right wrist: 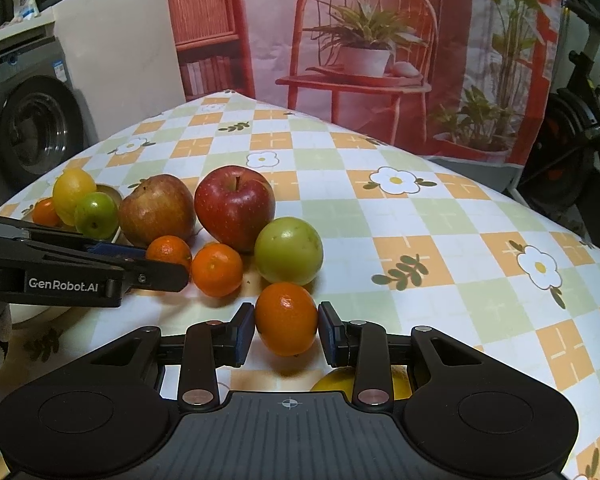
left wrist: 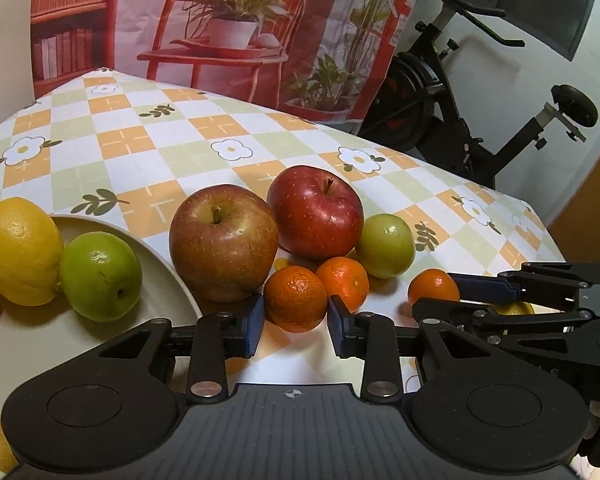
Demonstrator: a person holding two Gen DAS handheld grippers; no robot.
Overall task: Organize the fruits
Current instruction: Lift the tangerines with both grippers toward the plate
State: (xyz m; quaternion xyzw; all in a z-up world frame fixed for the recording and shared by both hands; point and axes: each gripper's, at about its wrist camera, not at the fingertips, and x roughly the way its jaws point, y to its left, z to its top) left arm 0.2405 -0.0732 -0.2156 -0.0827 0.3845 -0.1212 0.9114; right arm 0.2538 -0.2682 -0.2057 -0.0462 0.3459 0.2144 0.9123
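Closed against a small orange [right wrist: 286, 318], the right hand-held gripper [right wrist: 287, 326] pinches it just above the counter [right wrist: 440, 232]. Beyond, the left hand-held gripper [left wrist: 296, 322] sits open around another orange [left wrist: 296, 298], not gripping. On the plate [left wrist: 168, 272] lie a lemon [left wrist: 18, 250] and green fruit [left wrist: 100, 276]; both apples wait outside, so sorting looks barely begun.

The left hand-held gripper [left wrist: 295, 320] sits low and level, fingers parted around a mandarin [left wrist: 295, 298]. The right hand-held gripper [right wrist: 287, 326] pinches another mandarin [right wrist: 286, 318] from both sides.
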